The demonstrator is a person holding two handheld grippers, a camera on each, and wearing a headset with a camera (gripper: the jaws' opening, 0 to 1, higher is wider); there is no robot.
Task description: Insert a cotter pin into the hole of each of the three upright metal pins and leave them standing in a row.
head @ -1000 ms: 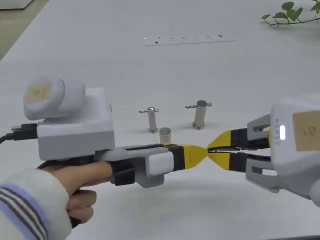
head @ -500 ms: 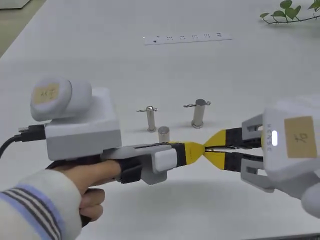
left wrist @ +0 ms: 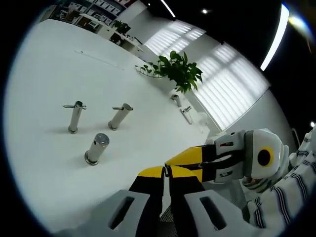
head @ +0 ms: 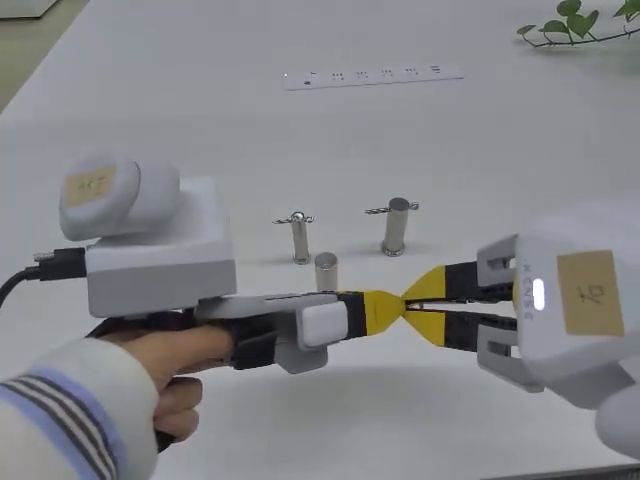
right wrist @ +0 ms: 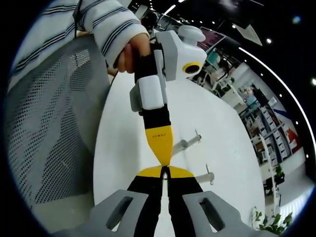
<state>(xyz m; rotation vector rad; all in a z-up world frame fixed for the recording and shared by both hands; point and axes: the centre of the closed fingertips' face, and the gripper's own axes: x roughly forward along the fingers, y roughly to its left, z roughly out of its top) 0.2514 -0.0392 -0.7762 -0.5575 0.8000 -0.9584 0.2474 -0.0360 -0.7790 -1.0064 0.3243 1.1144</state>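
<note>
Three upright metal pins stand on the white table. The left pin (head: pixel 300 238) (left wrist: pixel 75 117) and the right pin (head: pixel 397 227) (left wrist: pixel 120 116) each carry a cotter pin through the top. The nearer pin (head: pixel 326 272) (left wrist: pixel 96 149) has a bare top. In front of them my left gripper (head: pixel 397 304) (left wrist: pixel 166 170) and right gripper (head: pixel 408 303) (right wrist: pixel 165 170) meet tip to tip, both shut. I cannot make out anything pinched between the yellow tips. The left gripper's body hides the foot of the nearer pin in the head view.
A white power strip (head: pixel 372 76) lies far back on the table. A leafy sprig (head: pixel 575 25) reaches in at the back right corner. A grey mesh chair (right wrist: pixel 49 123) sits by the table's near edge.
The two grippers have stayed tip to tip and shifted only slightly together. The three pins stand where they were.
</note>
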